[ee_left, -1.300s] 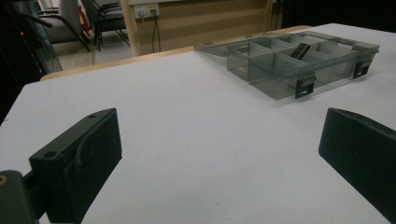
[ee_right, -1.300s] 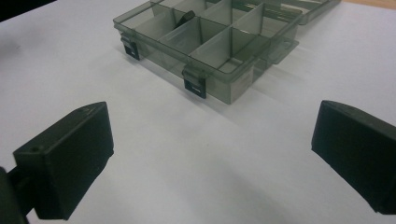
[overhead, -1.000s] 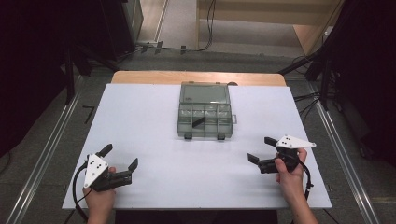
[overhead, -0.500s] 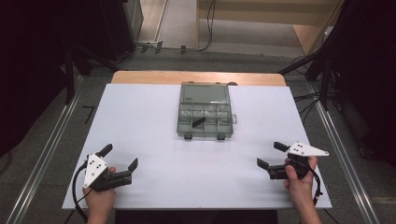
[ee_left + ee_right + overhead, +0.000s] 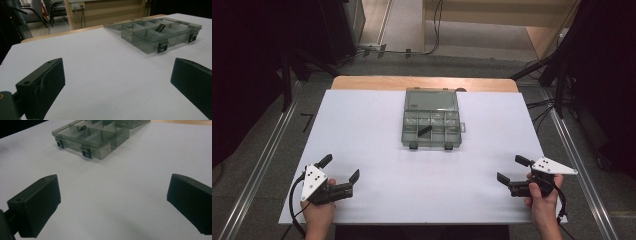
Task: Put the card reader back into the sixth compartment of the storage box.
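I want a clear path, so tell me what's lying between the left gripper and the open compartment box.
Nothing: in the high view and the left gripper view, only bare white tabletop stretches from the open left gripper to the compartment box.

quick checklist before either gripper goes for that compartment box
1. Left hand-held gripper open, nothing between the jaws: ok.
2. Right hand-held gripper open, nothing between the jaws: ok.
3. Compartment box lid folded back, compartments reachable from above: ok.
4. Small black piece lies in a middle compartment, leaning on a divider: ok. What it is: cannot tell.
5. White table bare between both grippers and the box: ok.
6. Front latches hang loose on the box's near wall: ok.
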